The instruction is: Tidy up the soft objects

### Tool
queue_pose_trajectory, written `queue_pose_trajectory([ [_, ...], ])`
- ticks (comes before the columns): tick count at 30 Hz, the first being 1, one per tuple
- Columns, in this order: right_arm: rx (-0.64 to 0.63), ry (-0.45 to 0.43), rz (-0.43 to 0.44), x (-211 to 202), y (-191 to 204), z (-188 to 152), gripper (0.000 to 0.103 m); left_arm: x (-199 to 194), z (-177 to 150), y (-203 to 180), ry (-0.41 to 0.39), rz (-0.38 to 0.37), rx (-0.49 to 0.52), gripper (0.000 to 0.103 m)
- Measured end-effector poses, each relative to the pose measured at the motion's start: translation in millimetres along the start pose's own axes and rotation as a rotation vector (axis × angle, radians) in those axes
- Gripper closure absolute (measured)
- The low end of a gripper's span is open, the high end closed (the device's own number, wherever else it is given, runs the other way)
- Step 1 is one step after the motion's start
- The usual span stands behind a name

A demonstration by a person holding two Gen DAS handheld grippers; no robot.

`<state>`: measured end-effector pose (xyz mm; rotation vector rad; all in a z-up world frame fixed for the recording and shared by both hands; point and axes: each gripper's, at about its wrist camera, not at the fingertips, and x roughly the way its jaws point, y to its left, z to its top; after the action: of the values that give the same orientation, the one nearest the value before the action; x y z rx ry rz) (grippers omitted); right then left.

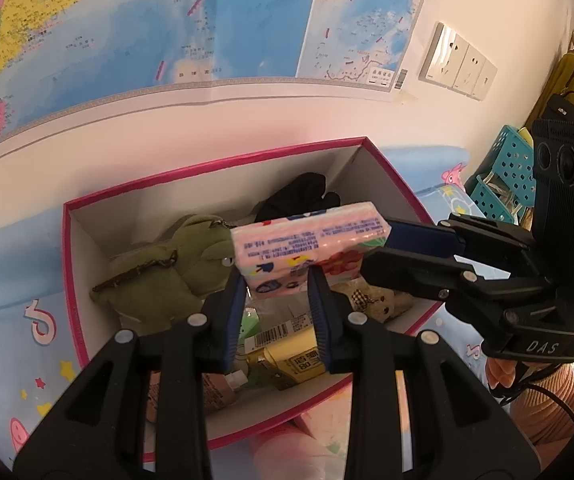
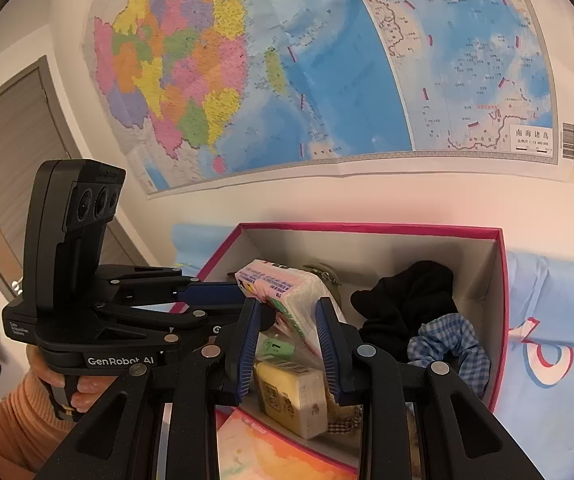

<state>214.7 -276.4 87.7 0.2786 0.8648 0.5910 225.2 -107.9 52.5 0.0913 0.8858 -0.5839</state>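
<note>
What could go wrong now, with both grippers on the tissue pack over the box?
1. The left gripper and right gripper each pinch one end of the soft tissue pack; uneven release could twist or drop it.
2. It may land on the green plush instead of flat in the pink box.

The left gripper (image 1: 277, 280) points downward, its blue pads (image 1: 234, 312) closed on the near end of a pink pack (image 1: 307, 244). The right gripper (image 2: 287, 312) comes in from the side, also tilted down, and clamps the same pack at its other end, so both hold it in the air together. A hand (image 2: 83, 390) in an orange ribbed sleeve (image 2: 11, 420) grips the left gripper's handle from below.
</note>
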Motion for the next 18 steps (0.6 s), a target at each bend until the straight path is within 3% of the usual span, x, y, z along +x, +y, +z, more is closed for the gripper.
queue_pose_trajectory([
  [18, 0.020, 0.009, 0.003, 3.9, -4.4, -0.6, 0.074, 4.2, 1.7, -0.8, 0.028, 0.007, 0.012, 0.071],
])
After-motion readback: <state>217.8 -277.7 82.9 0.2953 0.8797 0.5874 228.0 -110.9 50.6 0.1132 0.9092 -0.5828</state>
